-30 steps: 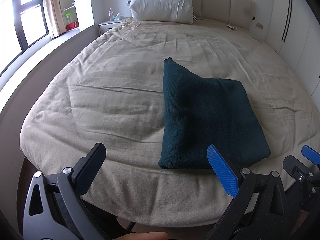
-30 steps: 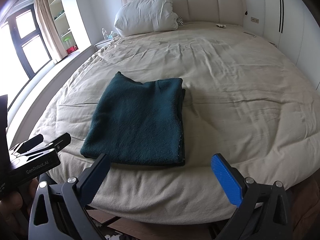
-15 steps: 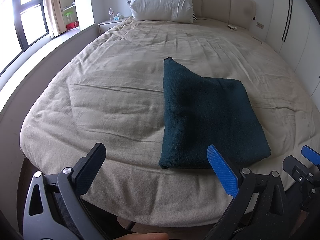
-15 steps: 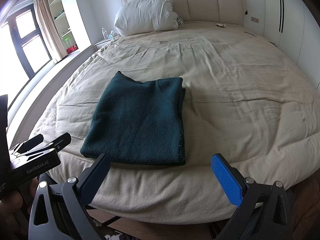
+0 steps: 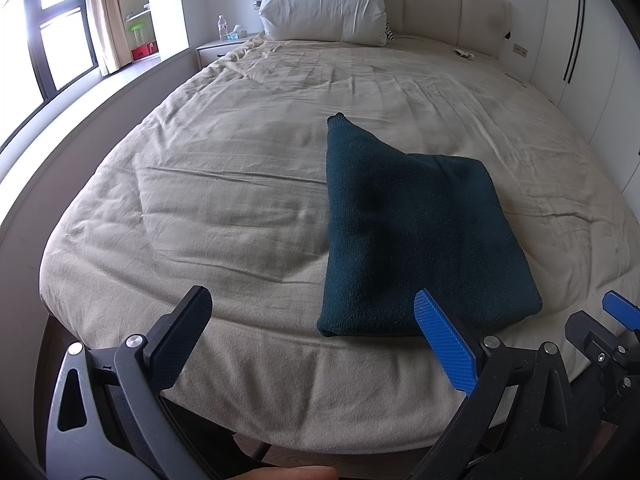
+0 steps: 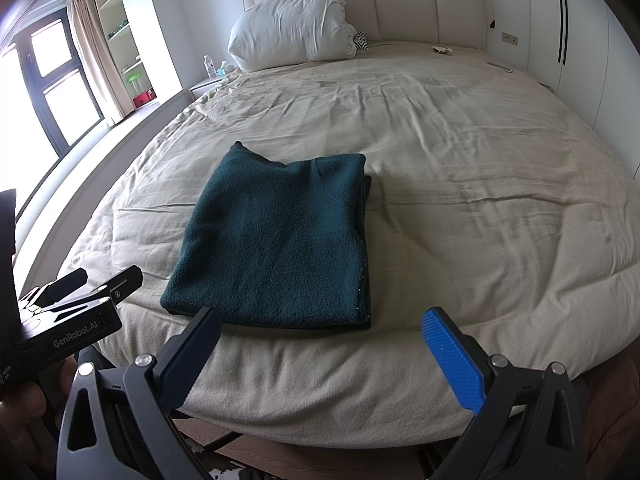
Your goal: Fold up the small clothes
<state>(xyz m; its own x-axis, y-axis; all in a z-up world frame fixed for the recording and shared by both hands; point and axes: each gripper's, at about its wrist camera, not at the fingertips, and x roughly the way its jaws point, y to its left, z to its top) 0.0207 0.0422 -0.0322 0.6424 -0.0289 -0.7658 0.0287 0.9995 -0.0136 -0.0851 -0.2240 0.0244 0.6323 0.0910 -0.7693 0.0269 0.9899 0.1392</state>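
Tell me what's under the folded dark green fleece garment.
The folded dark green fleece garment lies on the wrinkled beige bedcover. Its lower layers peek out along the right edge; anything beneath stays hidden.

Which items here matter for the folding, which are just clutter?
Job: green garment, folded on the bed; left tool and right tool, both open and empty.

Clutter: pillow, water bottle, nightstand, curtain.
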